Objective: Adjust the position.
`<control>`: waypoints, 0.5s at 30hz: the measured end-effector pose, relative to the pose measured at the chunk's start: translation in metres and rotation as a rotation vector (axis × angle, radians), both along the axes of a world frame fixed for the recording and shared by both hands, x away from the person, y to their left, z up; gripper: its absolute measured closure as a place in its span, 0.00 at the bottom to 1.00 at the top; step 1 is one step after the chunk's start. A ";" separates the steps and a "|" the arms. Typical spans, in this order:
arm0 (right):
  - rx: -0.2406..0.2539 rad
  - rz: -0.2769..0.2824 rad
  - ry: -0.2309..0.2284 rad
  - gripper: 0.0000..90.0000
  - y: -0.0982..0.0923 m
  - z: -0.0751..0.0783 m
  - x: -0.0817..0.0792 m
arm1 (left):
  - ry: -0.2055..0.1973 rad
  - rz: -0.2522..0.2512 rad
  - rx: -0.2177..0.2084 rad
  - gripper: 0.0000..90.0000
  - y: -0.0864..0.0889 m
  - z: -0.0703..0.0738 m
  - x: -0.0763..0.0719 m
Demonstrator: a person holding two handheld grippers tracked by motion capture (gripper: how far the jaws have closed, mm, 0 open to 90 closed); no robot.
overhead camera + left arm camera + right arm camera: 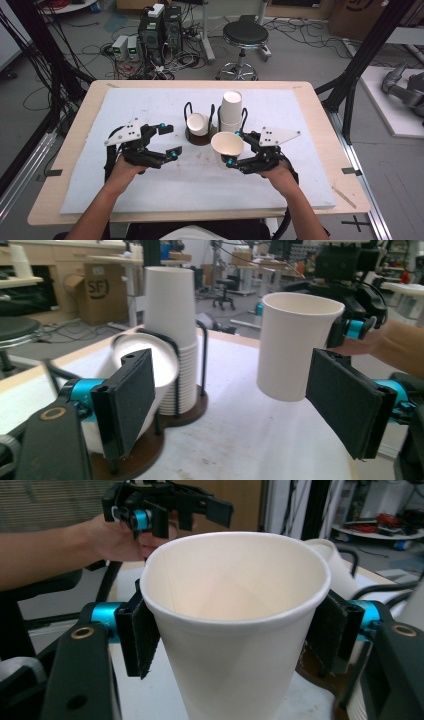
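Note:
My right gripper (234, 148) is shut on a white paper cup (227, 145), held upright just above the white mat, in front of the cup holder. In the right gripper view the cup (235, 615) sits between both black pads (145, 637), its mouth open and empty. My left gripper (170, 140) is open with nothing between its fingers, left of the held cup. In the left gripper view its wide-apart pads (127, 400) frame the held cup (295, 345) and the holder. An upside-down stack of cups (231, 107) stands in the holder's right ring. A single cup (197, 124) lies tilted in the left ring.
The holder has a dark brown base (200, 139) and black wire loops (202, 355). A white mat (150, 185) covers the wooden table (320, 107). Beyond the far edge are a black stool (245, 35), computer boxes (159, 27) and cables on the floor.

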State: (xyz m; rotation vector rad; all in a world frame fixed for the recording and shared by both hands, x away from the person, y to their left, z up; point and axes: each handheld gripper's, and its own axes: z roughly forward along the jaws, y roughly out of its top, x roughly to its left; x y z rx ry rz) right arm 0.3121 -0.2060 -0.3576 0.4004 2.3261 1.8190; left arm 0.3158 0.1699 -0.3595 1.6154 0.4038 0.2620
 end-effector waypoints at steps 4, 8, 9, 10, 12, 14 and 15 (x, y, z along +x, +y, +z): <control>0.002 -0.034 0.000 0.35 -0.008 0.000 0.000 | -0.004 0.046 -0.014 0.22 0.012 0.001 0.004; 0.007 -0.048 0.002 0.35 -0.013 0.001 0.001 | 0.005 0.081 -0.011 0.22 0.020 -0.002 0.008; 0.008 -0.051 0.001 0.35 -0.013 0.001 0.002 | 0.007 0.086 -0.010 0.22 0.021 -0.003 0.009; 0.010 -0.051 0.006 0.35 -0.014 0.001 0.002 | 0.009 0.091 -0.011 0.22 0.022 -0.003 0.009; 0.011 -0.051 0.008 0.35 -0.014 0.001 0.004 | 0.012 0.094 -0.014 0.22 0.023 -0.004 0.010; 0.014 -0.052 0.011 0.35 -0.014 0.001 0.004 | 0.013 0.101 -0.013 0.22 0.024 -0.004 0.011; 0.016 -0.054 0.011 0.35 -0.015 0.001 0.004 | 0.018 0.102 -0.013 0.22 0.024 -0.005 0.011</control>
